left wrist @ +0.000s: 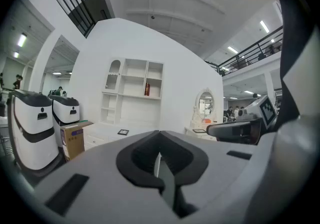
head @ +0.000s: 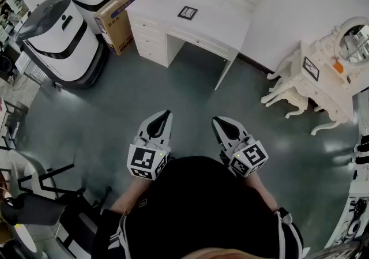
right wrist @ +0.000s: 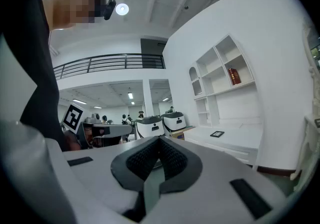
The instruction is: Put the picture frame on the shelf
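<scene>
We hold both grippers low and close in front of us, side by side above the grey-green floor (head: 173, 87). The left gripper (head: 166, 115) has its jaws pressed together with nothing between them, and the right gripper (head: 217, 121) is closed and empty in the same way. The small black-rimmed picture frame (head: 187, 12) lies flat on the white wooden desk (head: 158, 12), far ahead and well apart from both grippers. The white open shelf unit (left wrist: 135, 96) rises from the far side of that desk, and a dark red bottle (left wrist: 147, 89) stands on one of its boards.
</scene>
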Demonstrator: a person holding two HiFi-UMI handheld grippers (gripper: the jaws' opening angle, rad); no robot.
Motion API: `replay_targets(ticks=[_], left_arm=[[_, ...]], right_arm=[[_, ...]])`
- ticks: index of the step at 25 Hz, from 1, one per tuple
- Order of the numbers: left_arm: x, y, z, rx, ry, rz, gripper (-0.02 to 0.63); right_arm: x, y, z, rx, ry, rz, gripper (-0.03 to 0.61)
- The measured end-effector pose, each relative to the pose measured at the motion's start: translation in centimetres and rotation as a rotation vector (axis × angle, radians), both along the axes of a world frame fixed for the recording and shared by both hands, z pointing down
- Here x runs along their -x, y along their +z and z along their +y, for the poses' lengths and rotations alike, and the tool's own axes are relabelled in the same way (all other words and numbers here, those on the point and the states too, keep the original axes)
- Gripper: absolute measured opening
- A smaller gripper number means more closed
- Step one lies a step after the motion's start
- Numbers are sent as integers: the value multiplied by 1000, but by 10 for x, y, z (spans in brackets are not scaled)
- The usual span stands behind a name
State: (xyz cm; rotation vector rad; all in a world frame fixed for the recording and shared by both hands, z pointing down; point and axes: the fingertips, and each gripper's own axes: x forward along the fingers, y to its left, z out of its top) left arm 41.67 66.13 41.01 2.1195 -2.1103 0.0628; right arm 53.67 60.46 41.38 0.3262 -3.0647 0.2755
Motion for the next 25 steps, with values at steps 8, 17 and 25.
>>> replay_targets(ticks=[8,17,25], left_arm=[[4,2,7,0,-18,15,8],[45,2,41,-14,-58,33,8],[84,-7,72,-135,-55,102,6]], right_arm=[[5,4,3,3,-19,3,17],[58,1,34,42,-85,-18,17],[103,11,70,87,-147,-10,18]])
